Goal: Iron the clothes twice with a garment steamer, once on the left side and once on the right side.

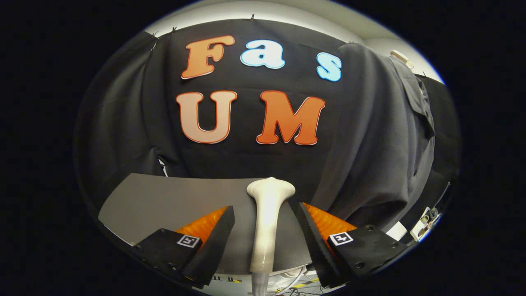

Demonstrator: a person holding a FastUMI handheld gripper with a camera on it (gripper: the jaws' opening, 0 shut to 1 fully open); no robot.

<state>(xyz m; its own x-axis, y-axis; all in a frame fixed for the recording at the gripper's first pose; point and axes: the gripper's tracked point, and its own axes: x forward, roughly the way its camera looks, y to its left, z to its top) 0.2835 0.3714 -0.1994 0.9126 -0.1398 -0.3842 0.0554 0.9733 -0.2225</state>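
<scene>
A white garment steamer (268, 222) stands upright on the grey table (164, 201), its flared head toward the booth wall. Its slim handle runs between the two fingers of my gripper (266, 207), which is open, with a gap showing on each side of the handle. A dark grey shirt (382, 135) hangs on a pale hanger (402, 58) beyond and to the right of the right finger; its hem drops to about table height.
The table's far edge meets the black cloth wall just behind the steamer head. Cables and striped tape (302, 283) lie below the table's near edge. A small white fixture (425, 222) sits low, right of the shirt.
</scene>
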